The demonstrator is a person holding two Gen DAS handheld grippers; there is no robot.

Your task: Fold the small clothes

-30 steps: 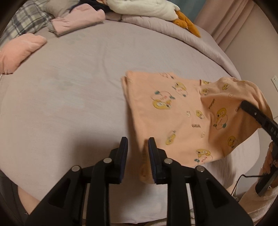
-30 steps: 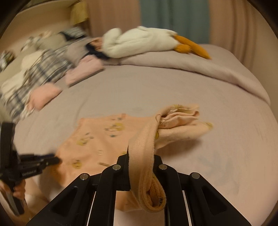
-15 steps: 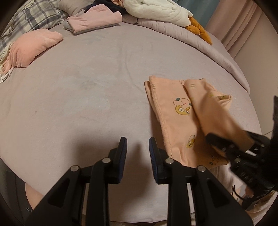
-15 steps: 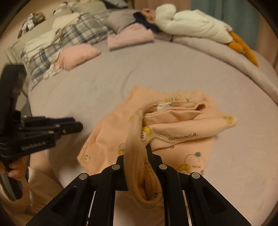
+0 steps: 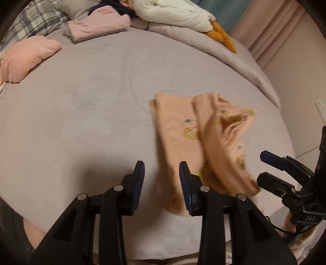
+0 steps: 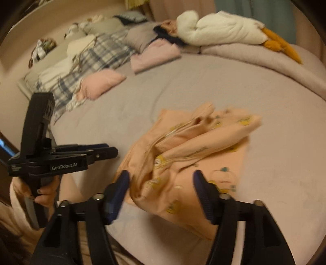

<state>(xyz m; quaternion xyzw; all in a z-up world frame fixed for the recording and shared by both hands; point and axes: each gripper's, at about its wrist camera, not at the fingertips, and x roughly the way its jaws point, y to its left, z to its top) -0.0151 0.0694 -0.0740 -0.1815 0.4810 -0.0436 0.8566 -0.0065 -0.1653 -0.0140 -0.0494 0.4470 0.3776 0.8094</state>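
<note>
A small peach garment with yellow cartoon prints lies on the bed near its front edge, one side folded over the middle in a loose heap. My left gripper is open and empty, just left of the garment's near end. My right gripper is open and empty, with its jaws spread wide over the garment's near edge. It also shows in the left wrist view at the right. The left gripper shows in the right wrist view at the left, held by a hand.
The mauve bed sheet spreads to the left. A pink cushion, a folded pink garment, plaid bedding and a white plush goose lie at the back. A rolled duvet runs along the right.
My right gripper carried the garment's side over to the left, then opened and let it drop onto the rest. My left gripper stayed open near the front edge.
</note>
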